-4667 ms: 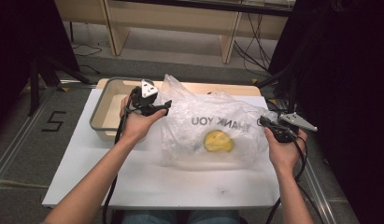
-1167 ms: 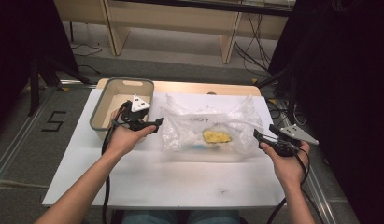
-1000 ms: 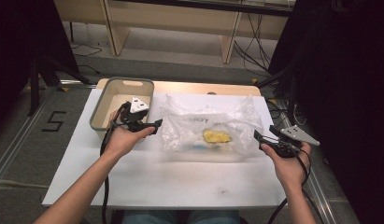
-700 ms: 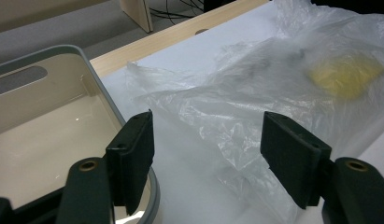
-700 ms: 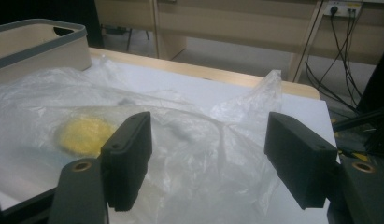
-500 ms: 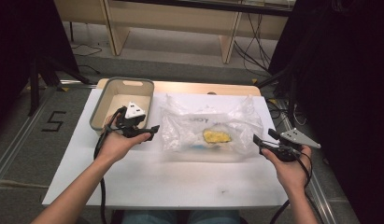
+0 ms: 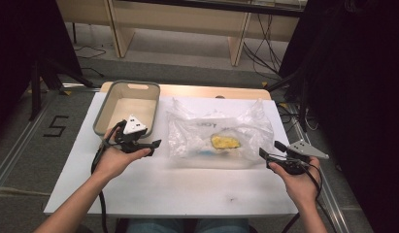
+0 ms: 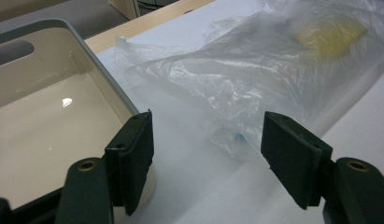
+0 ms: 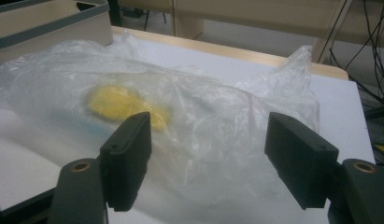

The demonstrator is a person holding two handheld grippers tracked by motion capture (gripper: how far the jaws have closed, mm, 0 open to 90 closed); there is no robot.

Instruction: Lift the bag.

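Two tongs, left gripper (image 7: 149, 144) and right gripper (image 7: 271, 152), hovering wide open and holding nothing, flanking the plastic bag (image 7: 221, 133) apparently so each can take a side. Lying crumpled mid-desk toward the far edge, with a yellow item (image 7: 225, 142) showing inside. Sitting empty at the desk's (image 7: 187, 187) far left corner: beige bin (image 7: 109, 108). White top, grey floor, shelving behind.

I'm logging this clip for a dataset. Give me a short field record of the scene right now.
surface: white table
main item: clear plastic bag, lying flat, yellow thing inside
container: beige bin, left of the bag
left gripper: open, beside the bag, holding nothing
right gripper: open, at the bag's right edge, holding nothing
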